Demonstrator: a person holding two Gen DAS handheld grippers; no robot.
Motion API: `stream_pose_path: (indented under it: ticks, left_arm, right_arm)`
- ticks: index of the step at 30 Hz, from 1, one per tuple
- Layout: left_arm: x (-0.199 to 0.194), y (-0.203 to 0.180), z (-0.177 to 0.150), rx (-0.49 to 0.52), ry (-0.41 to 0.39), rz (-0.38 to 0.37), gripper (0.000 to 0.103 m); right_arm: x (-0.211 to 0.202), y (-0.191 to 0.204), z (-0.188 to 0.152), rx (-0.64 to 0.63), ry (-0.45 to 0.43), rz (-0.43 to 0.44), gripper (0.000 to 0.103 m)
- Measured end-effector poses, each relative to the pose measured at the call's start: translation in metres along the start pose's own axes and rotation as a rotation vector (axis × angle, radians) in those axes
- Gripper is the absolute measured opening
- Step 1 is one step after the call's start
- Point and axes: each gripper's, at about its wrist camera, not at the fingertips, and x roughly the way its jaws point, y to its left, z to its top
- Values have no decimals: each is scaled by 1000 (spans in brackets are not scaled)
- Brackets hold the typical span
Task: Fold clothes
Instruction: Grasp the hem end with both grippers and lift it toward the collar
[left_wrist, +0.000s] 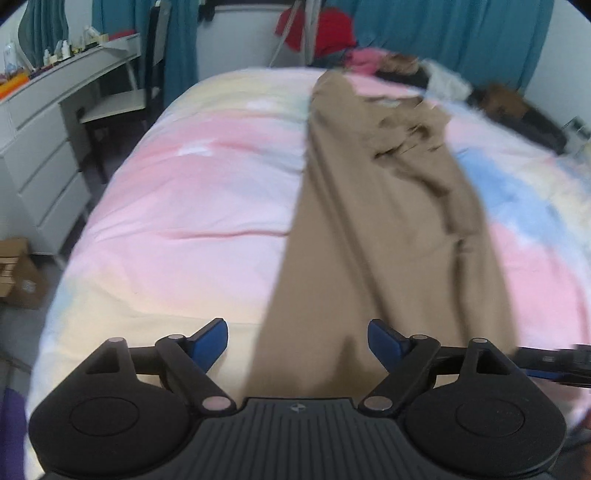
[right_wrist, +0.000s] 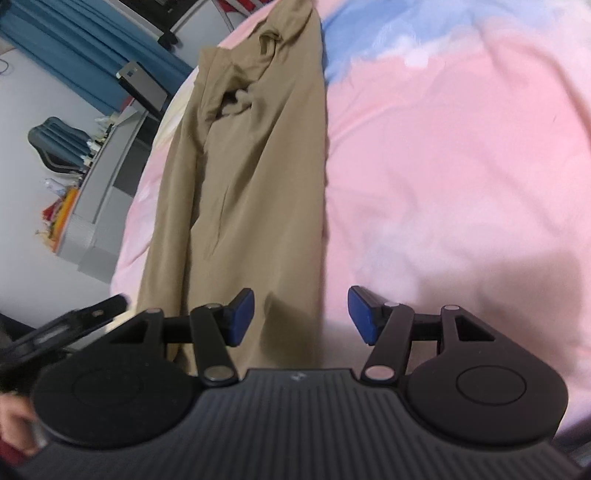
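Left wrist view: tan trousers (left_wrist: 369, 229) lie lengthwise on pastel bedspread (left_wrist: 192, 206).

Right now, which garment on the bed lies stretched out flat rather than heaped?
The tan trousers, laid lengthwise down the bedspread. The pile of clothes at the far end is bunched together.

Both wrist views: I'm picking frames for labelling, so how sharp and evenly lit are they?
Left wrist view: motion-blurred trousers, strong fisheye bending at the bed edges. Right wrist view: sharper; a soft shadow falls on the bedding by the right tool.
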Motion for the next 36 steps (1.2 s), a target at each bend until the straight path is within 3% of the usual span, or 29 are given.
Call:
stream_pose_path:
  ticks: [3, 5, 11, 14, 17, 20, 21, 22, 24, 27, 30, 36]
  left_arm:
    - [16, 3, -4, 35, 55, 47, 85]
    - [22, 7, -4, 9, 77, 38, 85]
    - [26, 6, -16, -22, 181, -138, 85]
    - [18, -3, -24, 32, 193, -172, 82]
    - [12, -8, -29, 76, 188, -158, 69]
    - [7, -13, -32, 109, 169, -143, 47]
    - [5, -16, -35, 118, 161, -142, 37]
    - [2, -18, -37, 117, 152, -148, 27]
    - [-5, -15, -34, 82, 136, -181, 12]
    - [-17, -10, -29, 23, 108, -235, 9]
    - [-45, -6, -11, -89, 38, -355, 9]
    - [-123, -24, 24, -113, -149, -455, 8]
  right_arm:
    - [5, 3, -10, 2, 53, 45, 59]
    - [5, 9, -18, -28, 70, 50, 59]
    - [2, 37, -44, -175, 119, 45, 59]
    - [1, 52, -55, -283, 121, 3, 59]
    - [3, 70, -70, -428, 111, -73, 59]
    - [6, 87, -87, -594, 84, -167, 46]
    - [5, 88, -88, -613, 68, -189, 32]
    - [1, 87, -85, -605, 52, -199, 18]
    - [-11, 77, -74, -539, 44, -171, 9]
    - [-38, 69, -53, -477, -4, -114, 7]
    - [-73, 72, -23, -471, -73, -82, 7]
    - [-149, 96, 35, -499, -225, -26, 7]
